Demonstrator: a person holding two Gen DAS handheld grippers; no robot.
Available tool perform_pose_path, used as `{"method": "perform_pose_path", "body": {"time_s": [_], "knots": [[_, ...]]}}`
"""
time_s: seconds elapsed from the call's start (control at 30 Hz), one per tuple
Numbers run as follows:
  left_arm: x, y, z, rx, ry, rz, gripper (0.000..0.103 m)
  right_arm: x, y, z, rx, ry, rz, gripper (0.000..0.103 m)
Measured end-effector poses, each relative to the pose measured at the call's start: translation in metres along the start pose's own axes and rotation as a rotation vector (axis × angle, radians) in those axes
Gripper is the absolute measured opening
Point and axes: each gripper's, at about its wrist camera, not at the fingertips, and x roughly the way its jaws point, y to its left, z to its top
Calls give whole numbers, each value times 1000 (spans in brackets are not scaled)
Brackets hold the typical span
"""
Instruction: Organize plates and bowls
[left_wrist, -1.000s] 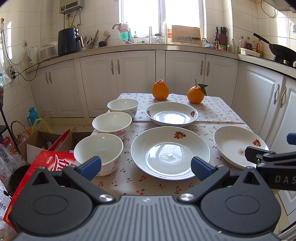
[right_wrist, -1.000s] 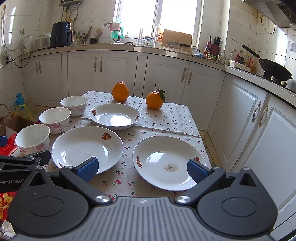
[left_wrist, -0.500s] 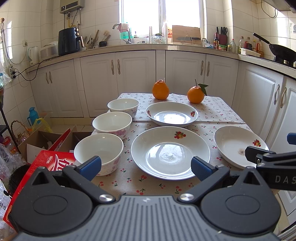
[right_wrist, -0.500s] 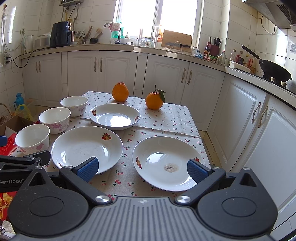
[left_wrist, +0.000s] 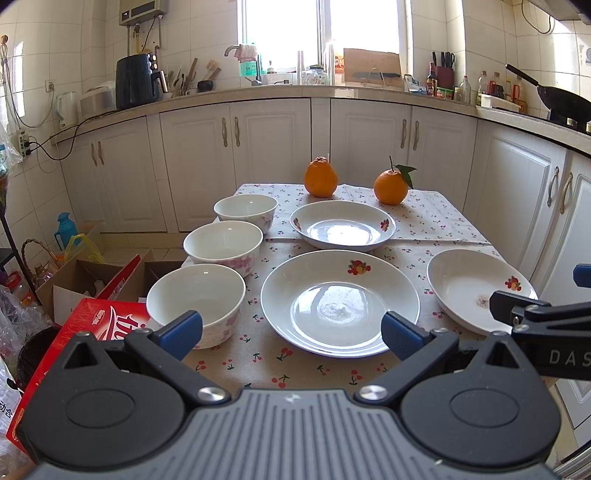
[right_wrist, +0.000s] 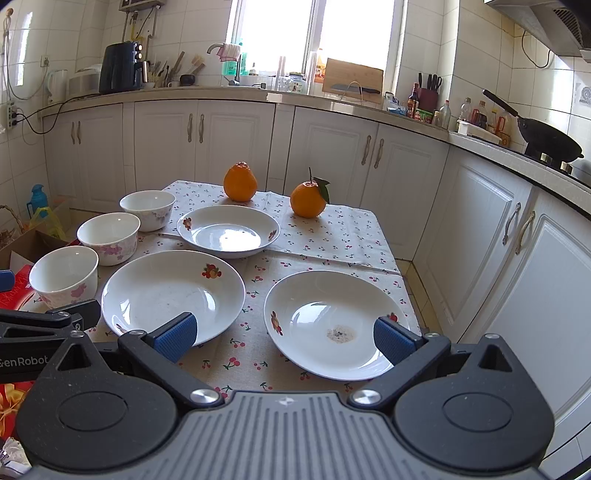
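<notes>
Plates lie ahead of both tools: left tool (left_wrist: 291, 330) and right tool (right_wrist: 284, 334) hover level, fingers spread apart, holding nothing.

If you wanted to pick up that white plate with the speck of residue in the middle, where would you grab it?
Probably by the raised near rim of the shallow white plate with fruit motifs, coming in low from the table's front edge with the open right tool. The rim flares off the cloth, and that side looks unobstructed.

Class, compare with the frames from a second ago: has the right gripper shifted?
No. In the right wrist view, the right gripper frames the soiled plate and the leafy orange just as before.
</notes>
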Motion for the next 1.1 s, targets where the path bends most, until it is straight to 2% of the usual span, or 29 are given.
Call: {"method": "perform_pose_path", "body": {"time_s": [0.37, 0.63, 0.83, 0.93, 1.1], "knots": [[7, -5, 5, 19, 2, -10, 102, 5, -1, 1, -15, 3, 17, 103], [14, -7, 14, 30, -54, -78, 102, 11, -12, 6, -38, -11, 40, 103], [25, -9, 25, 66, -47, -108, 102, 15, -28, 7, -57, -30, 70, 103], [30, -11, 30, 97, -52, -129, 102, 19, -37, 5, -78, -28, 64, 103], [41, -10, 38, 80, -34, -170, 102, 29, -56, 0, -83, 1, 35, 103]]}}
